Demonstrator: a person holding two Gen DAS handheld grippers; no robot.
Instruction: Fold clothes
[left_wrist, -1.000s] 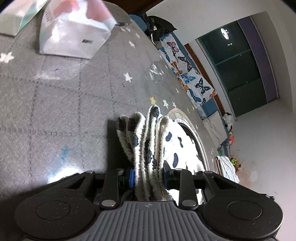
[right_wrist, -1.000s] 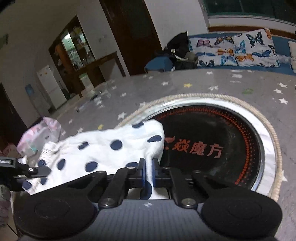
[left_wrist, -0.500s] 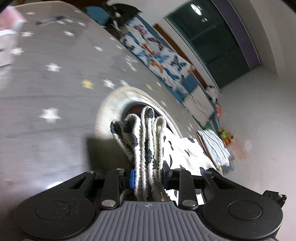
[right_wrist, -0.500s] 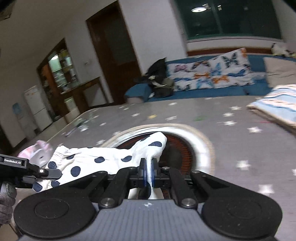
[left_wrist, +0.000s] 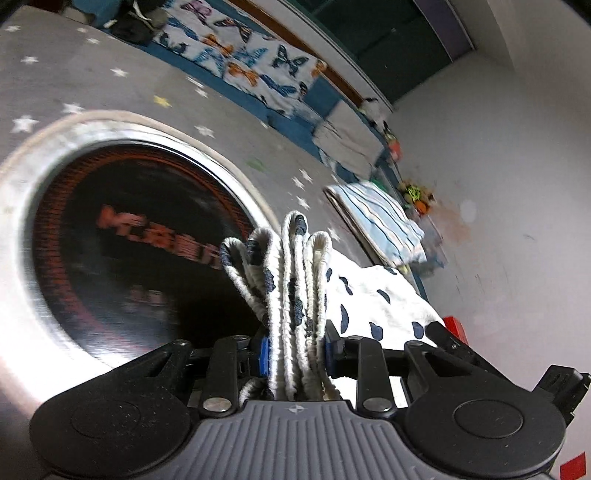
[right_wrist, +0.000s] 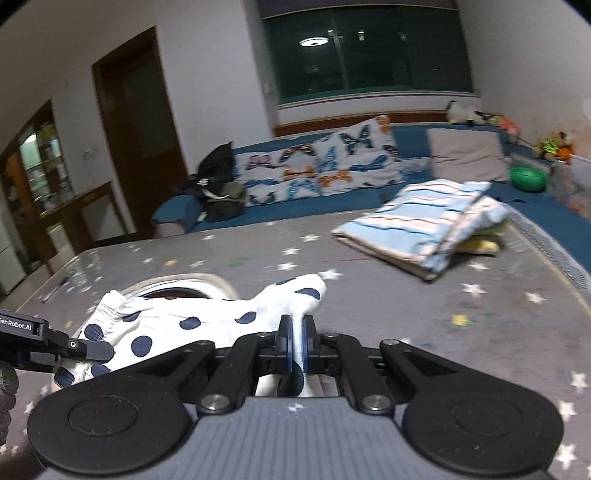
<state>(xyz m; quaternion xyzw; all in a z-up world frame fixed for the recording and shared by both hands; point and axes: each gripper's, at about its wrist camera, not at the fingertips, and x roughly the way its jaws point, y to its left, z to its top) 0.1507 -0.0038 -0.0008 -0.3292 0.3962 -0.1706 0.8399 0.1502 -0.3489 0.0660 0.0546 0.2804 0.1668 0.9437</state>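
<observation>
The left tongs (left_wrist: 293, 356) are clamped on a thick bunch of the garment (right_wrist: 207, 317): several gathered, elasticated layers stand up in ridges between the pads. The right tongs (right_wrist: 295, 349) are pinched nearly closed on a thin corner of the same cloth at its other end. Between the two grips the garment, white with dark blue dots, hangs stretched above the table (right_wrist: 424, 317), over the edge of the round hob (left_wrist: 122, 243) set into it.

It looks like light, soft knit or cotton, limp everywhere but at the ruffled band, which has some spring and bulk. I judge that it will sag and crease wherever it is not held, so two spread grips suit it. The thick band gives a sure hold; the thin corner on the right could slide out if pulled hard. Edges and corners are the places to take it, not the middle.

Beyond it, a striped, folded cloth (right_wrist: 424, 229) lies farther along the table, near the blue sofa (right_wrist: 369, 192) with the butterfly pillow (right_wrist: 317, 166).
</observation>
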